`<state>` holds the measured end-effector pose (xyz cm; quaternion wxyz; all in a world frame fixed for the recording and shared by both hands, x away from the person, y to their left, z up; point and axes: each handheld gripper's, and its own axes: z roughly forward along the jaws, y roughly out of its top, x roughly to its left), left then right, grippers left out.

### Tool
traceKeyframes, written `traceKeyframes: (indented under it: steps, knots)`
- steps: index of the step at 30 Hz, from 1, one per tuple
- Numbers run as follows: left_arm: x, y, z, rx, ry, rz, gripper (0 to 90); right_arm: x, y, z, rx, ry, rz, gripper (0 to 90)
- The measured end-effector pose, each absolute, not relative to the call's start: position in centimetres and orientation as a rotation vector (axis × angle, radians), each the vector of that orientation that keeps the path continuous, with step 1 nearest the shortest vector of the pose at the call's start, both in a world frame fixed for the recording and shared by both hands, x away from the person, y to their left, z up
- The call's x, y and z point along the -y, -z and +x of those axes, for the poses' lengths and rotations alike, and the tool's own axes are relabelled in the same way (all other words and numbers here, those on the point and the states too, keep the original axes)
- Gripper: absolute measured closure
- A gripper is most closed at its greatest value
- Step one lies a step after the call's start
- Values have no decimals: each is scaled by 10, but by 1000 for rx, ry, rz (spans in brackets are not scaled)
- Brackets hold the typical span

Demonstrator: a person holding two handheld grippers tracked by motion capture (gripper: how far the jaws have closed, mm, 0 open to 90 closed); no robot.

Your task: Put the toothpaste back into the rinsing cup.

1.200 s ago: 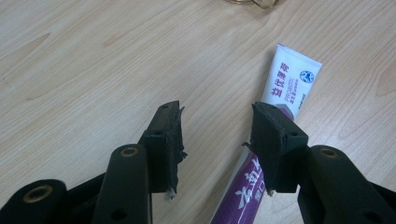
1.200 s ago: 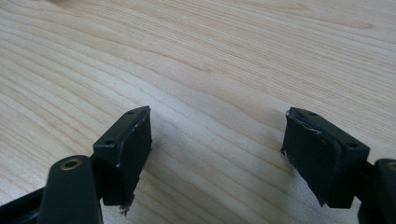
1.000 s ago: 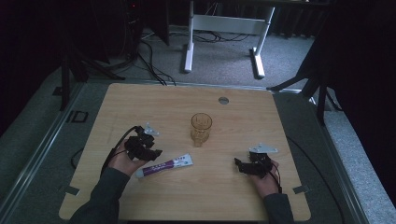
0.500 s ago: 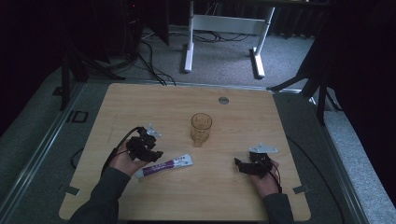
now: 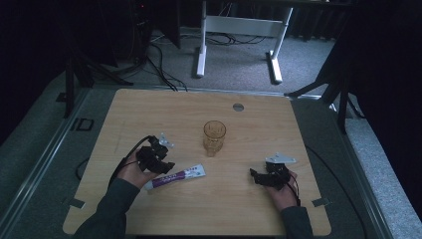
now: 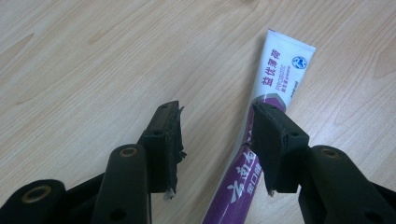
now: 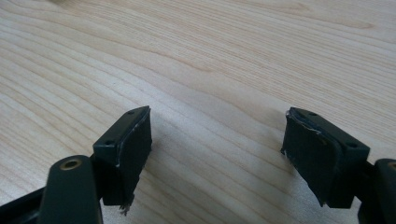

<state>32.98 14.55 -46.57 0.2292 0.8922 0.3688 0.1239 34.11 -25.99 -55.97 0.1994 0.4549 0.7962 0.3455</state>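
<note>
Left claw (image 6: 215, 140) apart, toothpaste tube (image 6: 273, 79) under its right jaw, not between; right claw (image 7: 217, 149) wide apart.

The worktop (image 5: 149, 109) carries one glass (image 5: 214, 136), one tube (image 5: 175, 177) near the glass, and two tools: left (image 5: 164, 167) and right (image 5: 254, 175).

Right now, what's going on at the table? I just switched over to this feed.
A person at a wooden table holds a gripper in each hand. The left gripper is open beside a purple-and-white toothpaste tube lying flat; one jaw overlaps the tube, which is not between the jaws. The right gripper is open over bare wood. An amber glass stands upright mid-table, untouched.
</note>
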Motion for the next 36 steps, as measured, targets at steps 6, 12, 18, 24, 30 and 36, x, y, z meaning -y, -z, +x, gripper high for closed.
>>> traceKeyframes:
  steps: [6,12,18,24,30,36]
  knots:
    - [-144,466,329,-1006,-335,2467,533,260,560,341,-2226,-966,1272,236]
    - [-142,467,328,-998,-335,2480,532,260,560,341,-2227,-966,1271,236]
    - [-141,468,328,-992,-338,2495,532,260,560,341,-2226,-966,1272,235]
    - [-139,469,328,-989,-336,2512,528,260,560,341,-2226,-965,1271,235]
    - [-137,471,328,-979,-338,2526,521,260,560,341,-2226,-966,1272,235]
    - [-137,471,328,-973,-334,2532,521,260,560,341,-2226,-966,1272,235]
